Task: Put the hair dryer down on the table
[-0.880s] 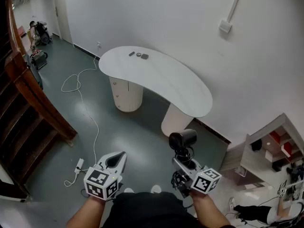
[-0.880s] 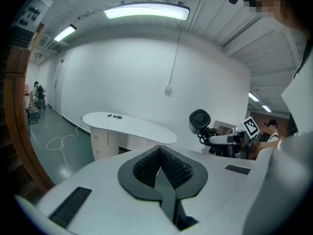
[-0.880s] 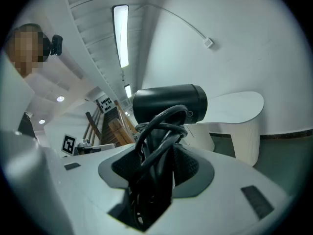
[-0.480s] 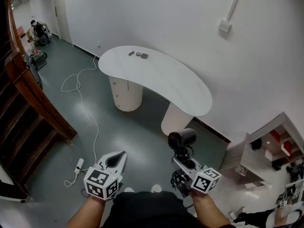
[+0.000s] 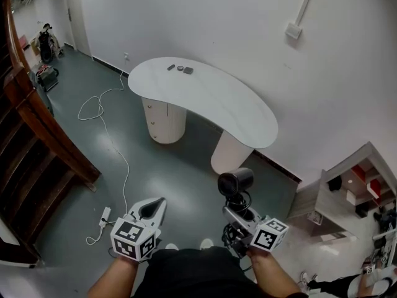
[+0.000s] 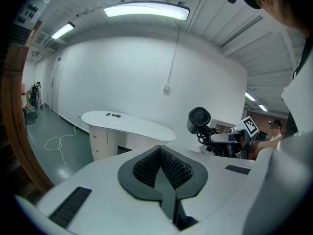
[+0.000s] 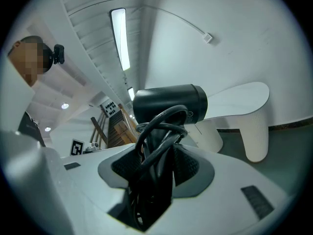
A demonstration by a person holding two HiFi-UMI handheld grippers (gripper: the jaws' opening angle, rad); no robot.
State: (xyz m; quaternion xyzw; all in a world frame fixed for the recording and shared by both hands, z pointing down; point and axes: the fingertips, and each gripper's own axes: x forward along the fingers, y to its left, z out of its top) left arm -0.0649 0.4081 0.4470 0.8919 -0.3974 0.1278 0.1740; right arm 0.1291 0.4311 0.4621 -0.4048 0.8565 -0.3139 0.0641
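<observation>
**A:** Head view first. What is hard to read there?

**B:** The jaws of the right gripper [image 5: 239, 215] are buried under a tangle of black cord [image 5: 239, 202], so the grip itself cannot be made out. The hair dryer [image 5: 236, 181] stands out just past the gripper's tips, in the air above the floor. The white table [image 5: 211, 104] lies well ahead of both claws. The small dark things [image 5: 180, 70] at its far end are too small to name. The left gripper [image 5: 152, 210] is beside the right one, apart from it.

**A:** And the left gripper view?

**B:** Its ribbed pads meet in a closed seam with nothing between them. Off to its right the dryer's round grille faces it, and the arm behind is partly cut off by the white housing. The table is ahead and slightly left.

**A:** The right gripper view?

**B:** The jaws stand wide, clamped on the dryer's handle with the cord looped over it. The loops hide most of the handle. The barrel lies crosswise just above the tips and covers the table's near end. The rest of the table shows beyond, to the right.

**A:** What differs from a moment ago?

**B:** Very little. The grip is the same and the left claw is just as closed. The head view has drifted slightly, so the shelf unit [image 5: 353, 188] sits a bit further in. The dryer is not yet on the table.
</observation>
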